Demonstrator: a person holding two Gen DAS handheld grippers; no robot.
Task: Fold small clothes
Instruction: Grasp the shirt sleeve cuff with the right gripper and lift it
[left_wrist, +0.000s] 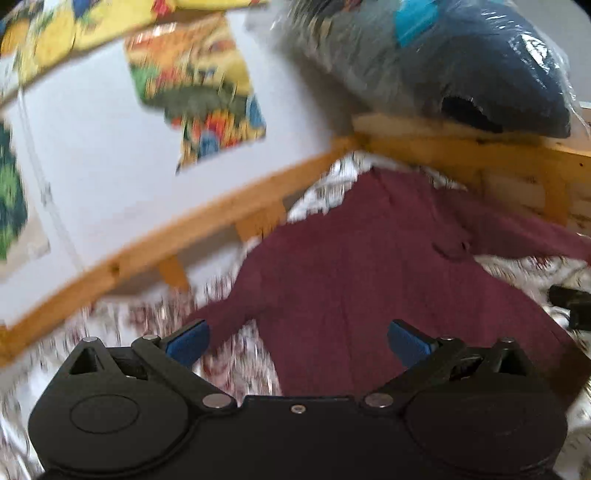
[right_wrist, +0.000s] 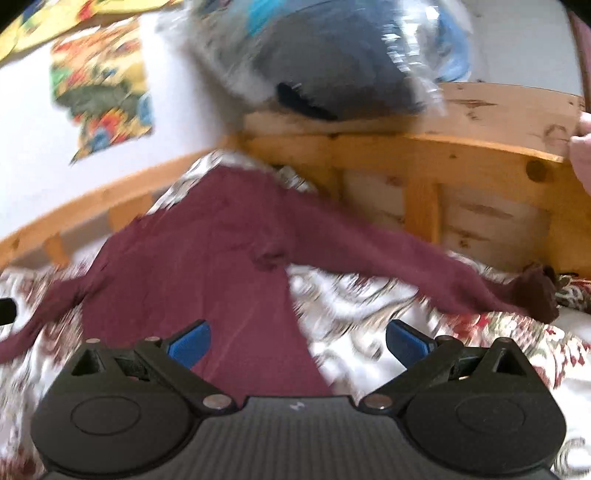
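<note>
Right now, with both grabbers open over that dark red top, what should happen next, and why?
Probably the right gripper should move toward the long sleeve stretched out to the right. The top lies spread on the flowered bedsheet, both grippers empty, so nothing is folded yet.

No legible text, label, brand or number on any surface; both views are motion-blurred.

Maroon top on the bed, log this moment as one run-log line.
maroon top: spread flat on floral bedspread, sleeves out, unfolded | left tongs: open, empty, over hem | right tongs: open, empty | views motion-blurred
</note>
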